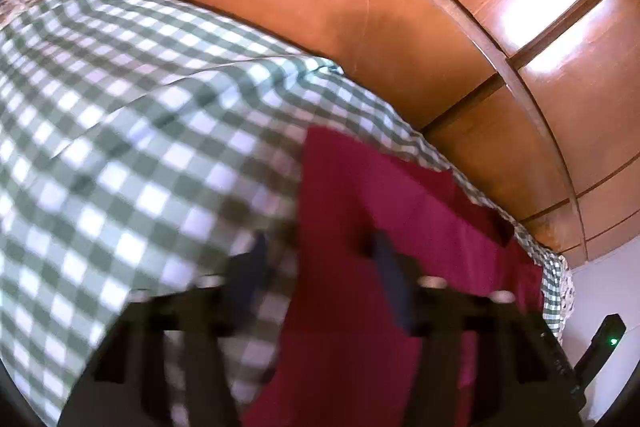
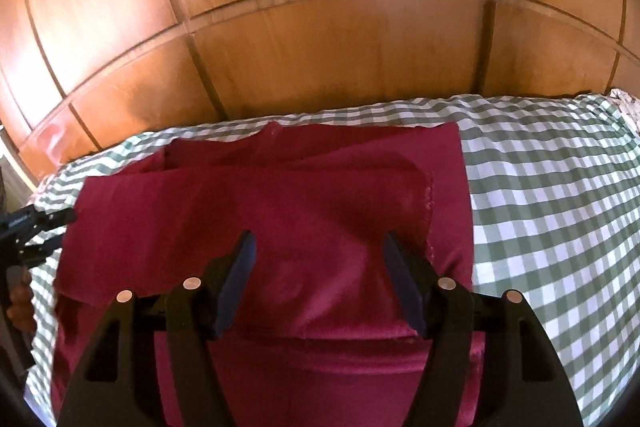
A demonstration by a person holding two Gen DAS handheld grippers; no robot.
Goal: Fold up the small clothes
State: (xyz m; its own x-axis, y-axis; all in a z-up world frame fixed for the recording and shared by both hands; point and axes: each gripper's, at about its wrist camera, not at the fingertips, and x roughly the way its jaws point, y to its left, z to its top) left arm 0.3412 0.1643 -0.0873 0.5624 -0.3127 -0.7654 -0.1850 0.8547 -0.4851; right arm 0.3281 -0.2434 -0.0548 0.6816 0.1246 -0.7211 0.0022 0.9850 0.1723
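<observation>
A dark red garment [image 2: 304,203] lies partly folded on a green-and-white checked cloth [image 2: 552,195]. My right gripper [image 2: 318,247] is open and empty, its fingers hovering over the middle of the garment. In the left wrist view, which is blurred, my left gripper [image 1: 318,247] is open over the garment's left edge [image 1: 360,211], one finger over the checked cloth [image 1: 120,147] and one over the red fabric. The left gripper also shows at the far left of the right wrist view [image 2: 36,227], beside the garment's edge.
Glossy wooden wardrobe doors [image 2: 320,27] stand right behind the covered surface. The checked cloth extends to the right of the garment. A dark device with a green light [image 1: 604,343] stands at the lower right of the left wrist view.
</observation>
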